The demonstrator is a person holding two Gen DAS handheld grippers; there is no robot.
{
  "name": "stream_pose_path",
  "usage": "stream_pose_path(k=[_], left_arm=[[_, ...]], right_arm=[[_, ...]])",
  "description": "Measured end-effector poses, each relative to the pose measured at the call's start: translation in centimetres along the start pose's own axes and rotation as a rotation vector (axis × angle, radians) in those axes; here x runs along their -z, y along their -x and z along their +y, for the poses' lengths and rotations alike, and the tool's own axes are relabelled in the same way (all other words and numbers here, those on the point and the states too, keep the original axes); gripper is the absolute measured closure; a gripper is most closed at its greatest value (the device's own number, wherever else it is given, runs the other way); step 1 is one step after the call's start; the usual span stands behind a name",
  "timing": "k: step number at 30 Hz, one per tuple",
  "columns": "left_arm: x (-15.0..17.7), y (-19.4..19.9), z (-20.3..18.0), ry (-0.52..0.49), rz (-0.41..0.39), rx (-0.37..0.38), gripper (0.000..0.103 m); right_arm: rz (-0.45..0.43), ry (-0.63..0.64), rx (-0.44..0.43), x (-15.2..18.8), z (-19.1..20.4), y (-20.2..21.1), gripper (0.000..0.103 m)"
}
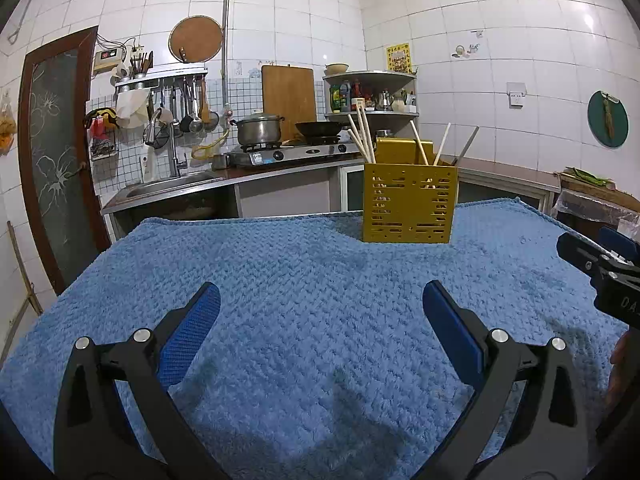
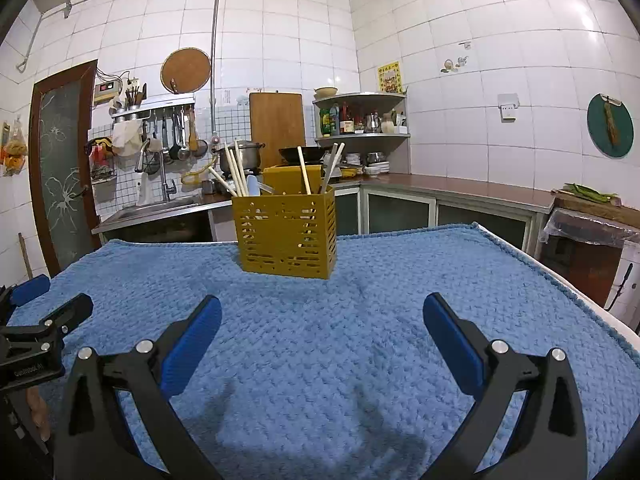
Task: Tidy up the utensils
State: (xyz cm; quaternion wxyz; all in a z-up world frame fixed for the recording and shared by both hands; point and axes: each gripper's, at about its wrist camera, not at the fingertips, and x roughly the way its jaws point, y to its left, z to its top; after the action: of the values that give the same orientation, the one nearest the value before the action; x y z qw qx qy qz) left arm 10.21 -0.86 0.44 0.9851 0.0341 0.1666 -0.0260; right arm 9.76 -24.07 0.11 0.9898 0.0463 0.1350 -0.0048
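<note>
A yellow slotted utensil holder [image 1: 409, 204] [image 2: 286, 234] stands upright at the far side of the blue towel [image 1: 320, 300] [image 2: 340, 312]. Pale chopsticks [image 1: 362, 136] [image 2: 236, 170] and other utensils stick up out of it. My left gripper [image 1: 320, 300] hovers open over the near part of the towel, nothing between its blue pads. My right gripper [image 2: 322, 312] is open too, also empty, well short of the holder. Each gripper shows at the edge of the other's view: the right gripper [image 1: 600, 252], the left gripper [image 2: 40, 308].
Behind the table runs a kitchen counter with a sink [image 1: 172, 184], a gas stove with a pot [image 1: 258, 130] and a wok [image 1: 320, 128], and a corner shelf of bottles [image 2: 360, 120]. A wooden chopping board [image 2: 276, 124] leans on the tiled wall. A door [image 1: 56, 152] stands at left.
</note>
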Motion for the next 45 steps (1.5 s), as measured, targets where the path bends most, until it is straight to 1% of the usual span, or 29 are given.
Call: stream_pose_path(k=[10, 45], left_arm=[[0.0, -0.1, -0.1, -0.007, 0.003, -0.003, 0.005], [0.01, -0.3, 0.01, -0.009, 0.009, -0.003, 0.005]], right_arm=[[-0.01, 0.002, 0.011, 0.0, 0.2, 0.3, 0.005], [-0.012, 0.004, 0.011, -0.02, 0.25, 0.36, 0.005]])
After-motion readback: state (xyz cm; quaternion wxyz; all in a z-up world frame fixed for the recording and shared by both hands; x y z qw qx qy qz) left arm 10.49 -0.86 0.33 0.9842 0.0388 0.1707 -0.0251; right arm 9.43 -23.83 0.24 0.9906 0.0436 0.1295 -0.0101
